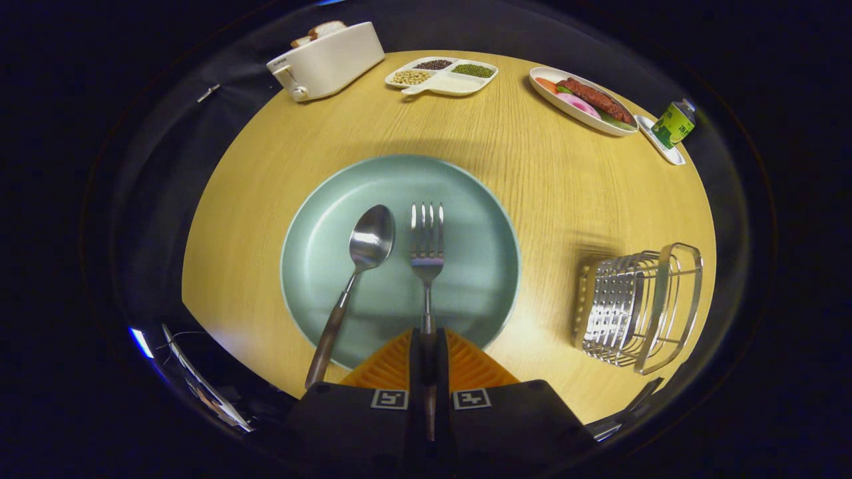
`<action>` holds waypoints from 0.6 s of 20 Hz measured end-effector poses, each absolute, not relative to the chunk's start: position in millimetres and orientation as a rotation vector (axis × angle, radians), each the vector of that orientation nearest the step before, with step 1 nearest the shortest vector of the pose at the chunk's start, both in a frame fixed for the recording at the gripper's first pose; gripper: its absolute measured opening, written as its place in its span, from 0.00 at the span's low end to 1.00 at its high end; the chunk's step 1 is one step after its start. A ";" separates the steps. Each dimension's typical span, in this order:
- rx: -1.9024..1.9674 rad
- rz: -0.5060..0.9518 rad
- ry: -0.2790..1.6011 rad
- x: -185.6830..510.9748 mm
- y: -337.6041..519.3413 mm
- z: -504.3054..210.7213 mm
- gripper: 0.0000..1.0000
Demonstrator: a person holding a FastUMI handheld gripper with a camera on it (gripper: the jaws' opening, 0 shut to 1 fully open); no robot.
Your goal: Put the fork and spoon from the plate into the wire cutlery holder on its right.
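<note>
Fork (426, 246) handle is sitting pinched in your hand-held gripper (426, 346); lifting crookedly risks it slipping or knocking the spoon (363, 256).

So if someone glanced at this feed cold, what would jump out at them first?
Probably the green plate in the middle of the wooden table, with the spoon and fork lying side by side on it. The gripper is shut on the fork's handle. Next would be the shiny wire cutlery holder to the plate's right, with nothing visible inside it.
</note>
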State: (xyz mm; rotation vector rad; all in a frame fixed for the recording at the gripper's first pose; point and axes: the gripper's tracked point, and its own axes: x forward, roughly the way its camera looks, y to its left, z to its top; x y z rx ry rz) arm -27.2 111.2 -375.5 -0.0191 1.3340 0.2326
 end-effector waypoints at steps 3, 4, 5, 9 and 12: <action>0.004 0.277 1.333 -28.2 90.0 -333.4 0.10; 0.000 0.293 1.334 -30.1 78.7 -318.2 0.10; -0.023 0.306 1.340 -30.8 63.7 -304.4 0.10; -0.149 0.320 1.396 -39.0 -8.4 -267.5 0.10; -0.227 0.313 1.474 -43.8 -49.5 -264.3 0.10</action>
